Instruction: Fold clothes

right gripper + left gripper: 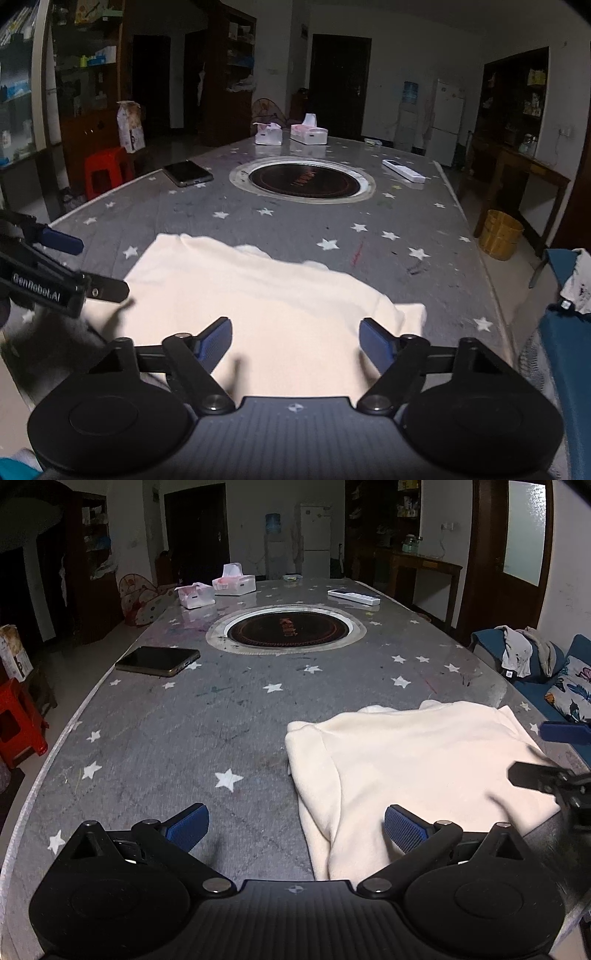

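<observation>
Garment [258, 306]: plain cream, no print. Table [184, 738] cover: grey with scattered white stars; round inset [288, 627] black with a pale ring. Both tools, left tool [295, 827] and right tool [295, 343], black with blue ribbed pads; stool [105, 170] red, phone [157, 661] dark, bucket [500, 236] yellow.

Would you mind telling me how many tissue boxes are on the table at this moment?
2. Both sit at the table's far end, beyond the round black cooktop: one tissue box with a tissue standing up, and a second tissue box beside it, to its left. None seems hidden.
</observation>
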Demonstrator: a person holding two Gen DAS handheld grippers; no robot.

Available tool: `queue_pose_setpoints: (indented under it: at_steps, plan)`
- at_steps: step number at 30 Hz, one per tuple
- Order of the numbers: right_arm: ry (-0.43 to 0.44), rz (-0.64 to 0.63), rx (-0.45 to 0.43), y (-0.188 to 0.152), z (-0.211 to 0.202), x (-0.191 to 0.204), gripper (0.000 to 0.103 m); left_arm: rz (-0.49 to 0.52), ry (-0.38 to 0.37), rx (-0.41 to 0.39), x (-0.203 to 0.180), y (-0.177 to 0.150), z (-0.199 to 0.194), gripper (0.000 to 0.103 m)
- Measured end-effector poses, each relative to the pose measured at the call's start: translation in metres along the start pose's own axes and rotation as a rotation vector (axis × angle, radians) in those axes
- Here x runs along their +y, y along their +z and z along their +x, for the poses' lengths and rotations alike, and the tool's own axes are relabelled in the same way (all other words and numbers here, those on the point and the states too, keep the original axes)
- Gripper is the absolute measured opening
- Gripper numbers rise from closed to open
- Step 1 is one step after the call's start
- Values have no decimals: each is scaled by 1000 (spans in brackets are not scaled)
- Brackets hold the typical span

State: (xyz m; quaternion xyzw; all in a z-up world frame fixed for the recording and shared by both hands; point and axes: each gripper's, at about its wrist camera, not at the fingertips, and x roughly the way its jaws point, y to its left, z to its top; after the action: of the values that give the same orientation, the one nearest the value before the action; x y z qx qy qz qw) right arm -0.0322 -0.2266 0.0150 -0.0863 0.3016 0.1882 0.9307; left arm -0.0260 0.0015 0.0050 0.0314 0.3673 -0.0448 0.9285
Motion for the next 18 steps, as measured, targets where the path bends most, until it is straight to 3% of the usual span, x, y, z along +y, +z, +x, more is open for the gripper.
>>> queue_pose_setpoints:
  at_steps: [5,18]
  plan:
    - [51,42,23,13,20,-9,62,7,-5,-1,-1,6,4,103]
    - [80,101,89,19,62,-23,53,36,-17,0,-6,22,21,103]
